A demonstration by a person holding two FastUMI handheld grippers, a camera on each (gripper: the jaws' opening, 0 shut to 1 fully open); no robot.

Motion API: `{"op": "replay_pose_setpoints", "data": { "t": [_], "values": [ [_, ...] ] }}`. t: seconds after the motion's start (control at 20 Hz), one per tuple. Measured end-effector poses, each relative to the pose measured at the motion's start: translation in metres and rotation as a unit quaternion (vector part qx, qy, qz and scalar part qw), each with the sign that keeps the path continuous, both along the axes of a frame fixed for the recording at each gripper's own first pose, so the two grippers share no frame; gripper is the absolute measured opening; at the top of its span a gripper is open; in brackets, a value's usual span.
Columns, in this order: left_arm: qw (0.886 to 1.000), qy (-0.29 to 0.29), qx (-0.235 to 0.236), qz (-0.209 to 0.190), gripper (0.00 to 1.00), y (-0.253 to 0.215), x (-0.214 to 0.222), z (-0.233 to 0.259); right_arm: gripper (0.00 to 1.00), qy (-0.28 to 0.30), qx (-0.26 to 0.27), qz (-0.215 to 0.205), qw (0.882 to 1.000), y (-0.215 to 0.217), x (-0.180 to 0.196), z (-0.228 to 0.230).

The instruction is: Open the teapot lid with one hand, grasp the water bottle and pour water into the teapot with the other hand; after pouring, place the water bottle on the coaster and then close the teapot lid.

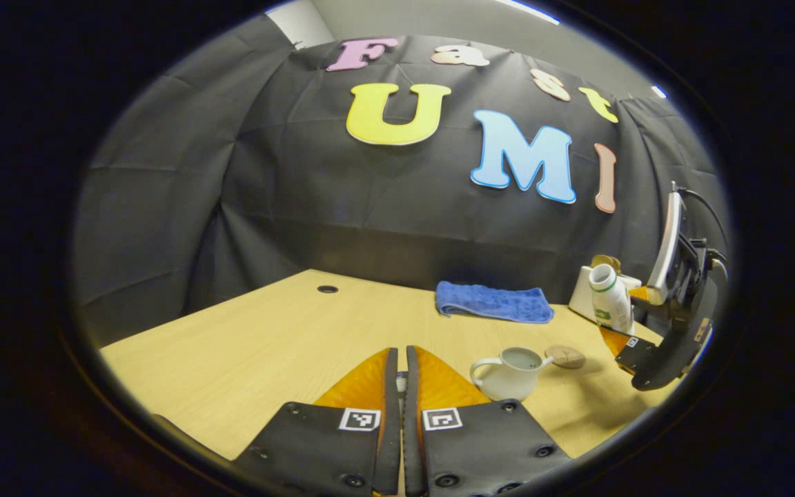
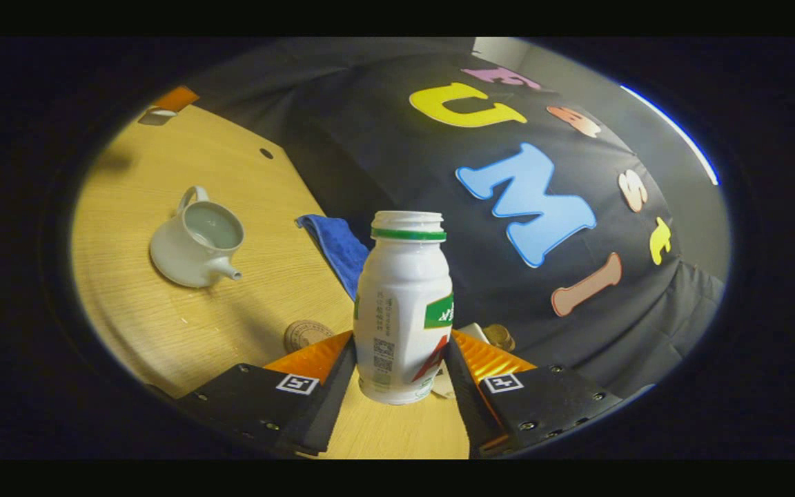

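We note the right gripper (image 2: 401, 359) with its two fingers pressed against either side of the water bottle (image 2: 403, 310), low on the body. The bottle is white with a green band under an uncapped neck, and it is lifted clear of the table (image 2: 163, 331). In the left gripper view the same bottle (image 1: 611, 298) shows tilted, up at the right edge, held by the right gripper (image 1: 635, 324) above the wood.

The teapot (image 2: 194, 245) stands on the table with its lid off; we see pale liquid or glaze inside, and cannot tell which. Handle points away, spout toward the bottle side. In the left gripper view the teapot (image 1: 511, 373) sits just ahead and right of the left gripper (image 1: 401, 366).

The left gripper's jaws are nearly together, only a thin slit between them. Something small and pale sits in that slit at the tips; possibly the lid, but it is too small to tell.

The round coaster (image 1: 565, 356) lies flat just beside the teapot's spout, bare on top. A folded blue cloth (image 1: 494, 302) lies farther back near the wall. A white holder (image 1: 585, 293) with a brownish disc on it stands behind the bottle.
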State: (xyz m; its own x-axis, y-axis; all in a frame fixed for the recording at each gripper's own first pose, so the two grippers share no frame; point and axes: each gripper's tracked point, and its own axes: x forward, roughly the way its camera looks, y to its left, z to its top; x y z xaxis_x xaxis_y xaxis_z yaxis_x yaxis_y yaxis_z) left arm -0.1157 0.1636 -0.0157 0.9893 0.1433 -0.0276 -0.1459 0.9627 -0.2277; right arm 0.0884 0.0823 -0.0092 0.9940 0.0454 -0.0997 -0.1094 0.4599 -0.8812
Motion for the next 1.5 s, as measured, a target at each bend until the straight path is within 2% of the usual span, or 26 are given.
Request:
{"op": "replay_pose_setpoints", "data": {
  "t": [0.25,0.45,0.5,0.55,0.75,0.8,1.15,1.2,1.35,1.4,1.45,1.5],
  "values": [
    [1.000,0.009,-0.003,0.011,0.12,0.013,-0.005,-0.011,0.72,-0.021,-0.098,0.021,0.995,0.022,0.008,0.007],
    [1.000,0.013,-0.006,0.015,0.12,0.017,-0.007,-0.017,0.72,-0.020,-0.152,0.034,0.988,0.033,0.009,0.003],
    [1.000,0.014,-0.007,0.015,0.09,0.018,-0.007,-0.018,0.72,-0.020,-0.165,0.033,0.985,0.034,0.010,0.001],
    [1.000,0.015,-0.007,0.015,0.12,0.018,-0.007,-0.019,0.72,-0.022,-0.180,0.033,0.983,0.034,0.011,0.000],
    [1.000,0.020,-0.005,0.016,0.12,0.021,-0.007,-0.024,0.72,-0.026,-0.230,0.036,0.972,0.035,0.010,0.000],
    [1.000,0.021,-0.004,0.018,0.08,0.021,-0.007,-0.025,0.72,-0.029,-0.241,0.037,0.969,0.036,0.011,0.001],
    [0.999,0.025,-0.001,0.024,0.08,0.027,-0.007,-0.028,0.72,-0.055,-0.300,0.050,0.951,0.040,0.015,0.009],
    [0.999,0.026,-0.001,0.024,0.12,0.026,-0.007,-0.028,0.72,-0.056,-0.304,0.051,0.950,0.041,0.015,0.010],
    [0.999,0.027,-0.001,0.023,0.12,0.025,-0.006,-0.029,0.72,-0.062,-0.317,0.054,0.945,0.042,0.018,0.013],
    [0.999,0.028,-0.001,0.023,0.08,0.024,-0.005,-0.029,0.72,-0.064,-0.322,0.056,0.943,0.042,0.018,0.013],
    [0.999,0.028,-0.001,0.022,0.12,0.025,-0.005,-0.030,0.72,-0.067,-0.327,0.056,0.941,0.043,0.018,0.014],
    [0.999,0.029,-0.002,0.022,0.08,0.024,-0.006,-0.030,0.72,-0.069,-0.332,0.057,0.939,0.042,0.018,0.016]
  ]
}}
